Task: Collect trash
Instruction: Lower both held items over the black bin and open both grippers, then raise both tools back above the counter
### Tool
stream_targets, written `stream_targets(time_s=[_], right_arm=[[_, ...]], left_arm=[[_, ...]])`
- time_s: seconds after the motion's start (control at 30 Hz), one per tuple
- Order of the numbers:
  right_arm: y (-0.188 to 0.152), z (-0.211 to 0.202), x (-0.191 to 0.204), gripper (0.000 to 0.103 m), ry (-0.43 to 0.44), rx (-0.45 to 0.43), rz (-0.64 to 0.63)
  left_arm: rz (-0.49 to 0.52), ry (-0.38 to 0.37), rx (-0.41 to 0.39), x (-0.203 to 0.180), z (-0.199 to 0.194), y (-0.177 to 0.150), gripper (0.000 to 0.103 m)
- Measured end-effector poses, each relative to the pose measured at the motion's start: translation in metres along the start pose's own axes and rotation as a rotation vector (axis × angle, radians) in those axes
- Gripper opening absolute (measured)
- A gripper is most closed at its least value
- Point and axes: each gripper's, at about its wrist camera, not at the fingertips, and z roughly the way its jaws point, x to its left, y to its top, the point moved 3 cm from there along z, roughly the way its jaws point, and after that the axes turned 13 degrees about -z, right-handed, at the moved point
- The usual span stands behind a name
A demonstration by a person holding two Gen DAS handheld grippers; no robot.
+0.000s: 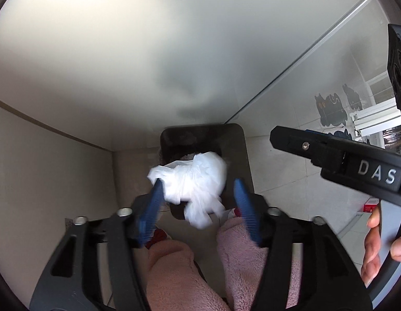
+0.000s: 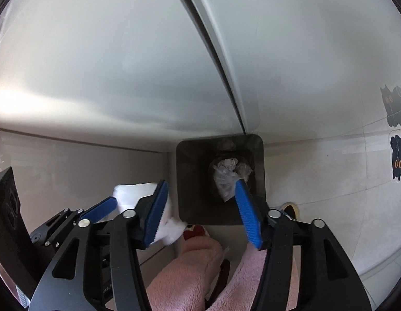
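Note:
A crumpled white plastic bag point(image 1: 194, 181) hangs between the blue fingers of my left gripper point(image 1: 198, 194), just above the dark square trash bin point(image 1: 236, 150) on the floor. The jaws stand wide apart; the bag touches only the left finger point(image 1: 151, 207). In the right wrist view the same bag point(image 2: 133, 194) shows at the left by the left gripper's fingers. My right gripper point(image 2: 200, 202) is open and empty over the bin point(image 2: 190, 176), which holds crumpled paper and plastic point(image 2: 229, 173).
The bin stands against a white cabinet point(image 2: 122, 64) with a vertical door gap. Pale floor tiles point(image 2: 317, 181) with cat stickers point(image 2: 397, 106) lie to the right. My legs in pink fleece point(image 2: 190, 272) are below the grippers.

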Motion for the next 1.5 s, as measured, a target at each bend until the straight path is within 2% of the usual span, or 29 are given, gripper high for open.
stream_targets(time_s=[0.17, 0.27, 0.33, 0.43, 0.7, 0.83, 0.97, 1.13, 1.3, 1.5], right_arm=[[0.002, -0.018, 0.004, 0.074, -0.017, -0.015, -0.011], [0.004, -0.035, 0.007, 0.085, -0.023, -0.028, -0.02], [0.003, -0.051, 0.01, 0.093, -0.029, -0.044, -0.024], [0.0, -0.084, 0.015, 0.1, -0.052, -0.08, -0.046], [-0.002, -0.173, 0.026, 0.1, -0.056, -0.19, -0.087], [0.006, -0.217, 0.035, 0.1, -0.058, -0.262, -0.105], [0.021, -0.247, 0.046, 0.1, -0.087, -0.327, -0.18], [0.045, -0.267, 0.056, 0.1, -0.113, -0.388, -0.253], [0.076, -0.272, 0.061, 0.098, -0.101, -0.417, -0.296], [0.107, -0.263, 0.062, 0.089, -0.115, -0.407, -0.365]], left_arm=[[0.008, -0.011, -0.029, -0.005, -0.021, 0.002, 0.086], [0.014, -0.023, -0.061, -0.007, -0.045, 0.002, 0.095], [0.02, -0.034, -0.084, -0.006, -0.062, 0.003, 0.095], [0.031, -0.046, -0.103, -0.004, -0.09, 0.003, 0.095], [0.028, -0.06, -0.193, -0.005, -0.172, 0.007, 0.095], [0.011, -0.055, -0.241, -0.003, -0.214, 0.017, 0.095], [-0.009, -0.076, -0.294, -0.002, -0.252, 0.034, 0.095], [-0.017, -0.083, -0.357, -0.005, -0.288, 0.061, 0.093], [-0.029, -0.077, -0.395, -0.002, -0.306, 0.093, 0.082], [-0.053, -0.061, -0.415, 0.009, -0.311, 0.133, 0.07]])
